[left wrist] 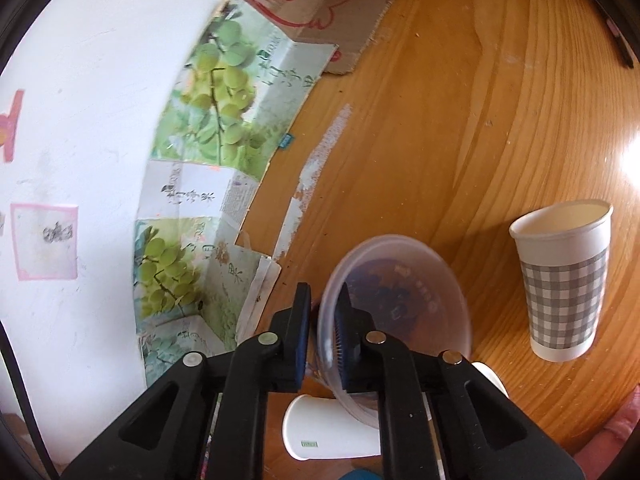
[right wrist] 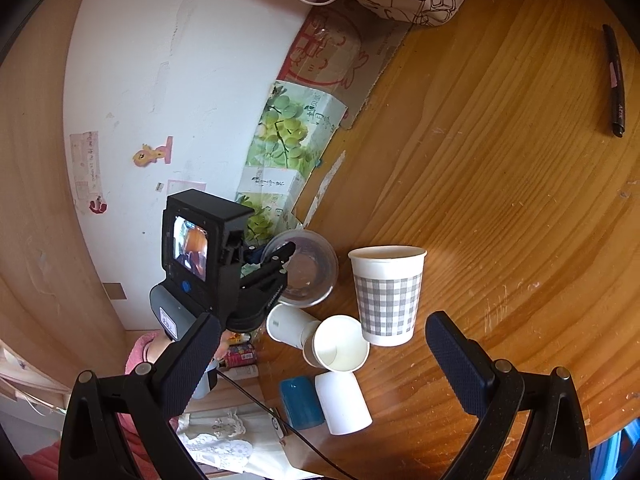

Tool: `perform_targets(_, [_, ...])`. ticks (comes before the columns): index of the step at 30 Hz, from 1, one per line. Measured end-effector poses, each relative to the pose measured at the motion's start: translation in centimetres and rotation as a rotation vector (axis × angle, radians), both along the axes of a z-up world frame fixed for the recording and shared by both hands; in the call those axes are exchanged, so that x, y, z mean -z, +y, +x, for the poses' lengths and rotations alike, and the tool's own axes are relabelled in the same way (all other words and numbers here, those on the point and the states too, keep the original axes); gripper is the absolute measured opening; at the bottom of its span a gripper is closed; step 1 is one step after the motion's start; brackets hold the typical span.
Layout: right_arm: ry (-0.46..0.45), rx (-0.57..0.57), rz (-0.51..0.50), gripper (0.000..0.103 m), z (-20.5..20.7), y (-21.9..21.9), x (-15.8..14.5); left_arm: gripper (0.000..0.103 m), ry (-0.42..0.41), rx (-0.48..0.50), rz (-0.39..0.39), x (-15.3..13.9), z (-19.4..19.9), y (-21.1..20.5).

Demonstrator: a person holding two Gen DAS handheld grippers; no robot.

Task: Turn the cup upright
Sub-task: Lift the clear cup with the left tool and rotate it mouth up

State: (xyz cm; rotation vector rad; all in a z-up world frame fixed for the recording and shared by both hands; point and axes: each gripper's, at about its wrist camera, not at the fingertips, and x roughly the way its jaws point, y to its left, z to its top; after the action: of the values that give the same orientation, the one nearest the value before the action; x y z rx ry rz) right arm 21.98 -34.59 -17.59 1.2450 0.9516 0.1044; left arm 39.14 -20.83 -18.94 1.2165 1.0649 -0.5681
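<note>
My left gripper [left wrist: 322, 328] is shut on the rim of a clear plastic cup [left wrist: 400, 312], one finger inside and one outside, holding it tilted above the wooden table [left wrist: 440, 120]. It also shows in the right wrist view [right wrist: 308, 272], with the left gripper [right wrist: 276, 260] on its left rim. A grey checked paper cup [left wrist: 564, 284] stands upright to the right, seen too in the right wrist view [right wrist: 388, 292]. My right gripper [right wrist: 320, 364] is open and empty, above several white paper cups [right wrist: 340, 344] lying on their sides.
A white paper cup [left wrist: 328, 428] lies on its side under my left gripper. A blue object [right wrist: 300, 400] lies near the table's edge. A black pen [right wrist: 614, 80] lies at the far right. Cardboard and grape-printed packaging [left wrist: 216, 92] lean against the white wall.
</note>
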Motion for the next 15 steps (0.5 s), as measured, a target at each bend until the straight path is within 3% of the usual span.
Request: perform_targets(15, [-0.058,-0.093,-0.056,0.103,-2.4,1.5,-3.6,0.008,0.021,-0.198,-0.179,-6.0,-3.3,2.4])
